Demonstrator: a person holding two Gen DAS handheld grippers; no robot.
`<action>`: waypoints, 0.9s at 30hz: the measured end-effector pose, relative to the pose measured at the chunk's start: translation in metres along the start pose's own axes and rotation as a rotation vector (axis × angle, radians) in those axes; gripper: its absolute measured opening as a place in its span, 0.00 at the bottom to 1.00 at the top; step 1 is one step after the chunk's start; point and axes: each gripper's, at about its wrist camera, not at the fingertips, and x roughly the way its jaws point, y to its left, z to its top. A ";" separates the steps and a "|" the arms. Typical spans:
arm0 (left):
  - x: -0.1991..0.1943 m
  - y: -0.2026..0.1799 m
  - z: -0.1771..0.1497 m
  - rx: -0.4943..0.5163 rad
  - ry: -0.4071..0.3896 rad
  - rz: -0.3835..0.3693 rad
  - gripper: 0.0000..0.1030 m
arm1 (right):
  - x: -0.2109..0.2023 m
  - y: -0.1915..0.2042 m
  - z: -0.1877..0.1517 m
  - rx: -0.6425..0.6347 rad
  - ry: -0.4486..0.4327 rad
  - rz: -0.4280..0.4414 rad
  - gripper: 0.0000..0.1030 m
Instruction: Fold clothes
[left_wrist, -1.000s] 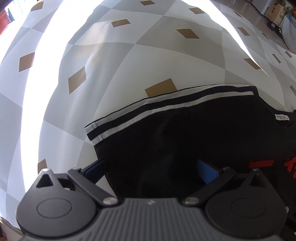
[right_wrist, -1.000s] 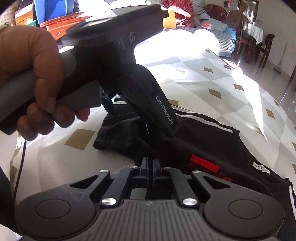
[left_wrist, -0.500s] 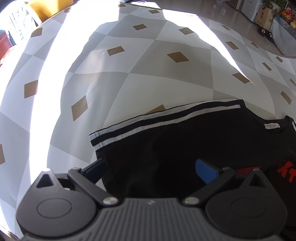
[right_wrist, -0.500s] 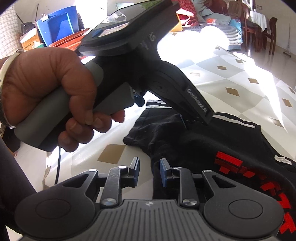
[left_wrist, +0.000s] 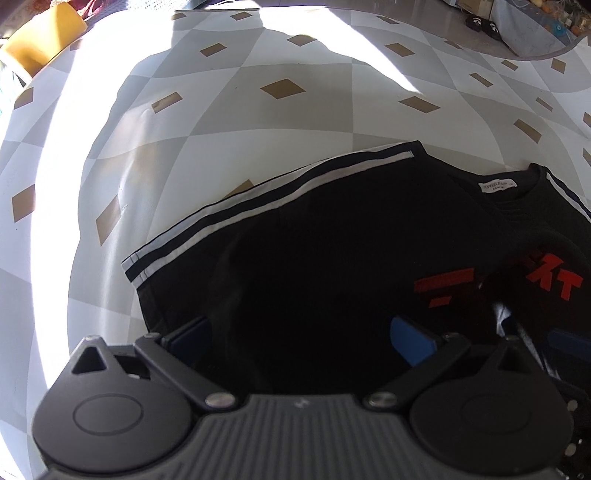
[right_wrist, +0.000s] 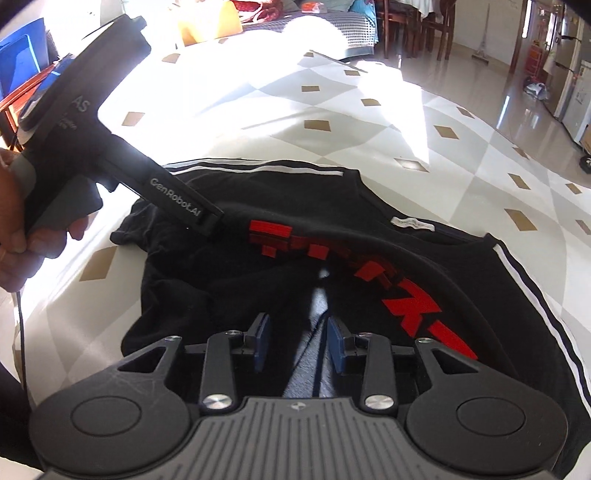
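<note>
Two grippers hang over a black T-shirt (left_wrist: 332, 266) on the checked cloth (left_wrist: 207, 122) — the left gripper (left_wrist: 303, 336) spread wide with nothing pinched; the right gripper (right_wrist: 298, 345) is opening, a pale fabric strip seemingly loose between its pads

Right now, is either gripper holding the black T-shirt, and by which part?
Nothing is held. The left gripper stands wide open over the black T-shirt; the right gripper has its jaws opening, not pressing on the cloth.
</note>
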 end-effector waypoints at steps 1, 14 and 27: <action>0.000 -0.003 -0.001 0.011 0.001 -0.003 1.00 | 0.000 -0.002 -0.002 0.004 0.009 -0.009 0.33; -0.001 -0.036 -0.015 0.093 -0.019 -0.013 1.00 | -0.009 -0.042 -0.025 0.103 0.074 -0.119 0.35; 0.002 -0.051 -0.038 0.214 0.018 -0.004 1.00 | -0.010 -0.069 -0.036 0.165 0.130 -0.208 0.40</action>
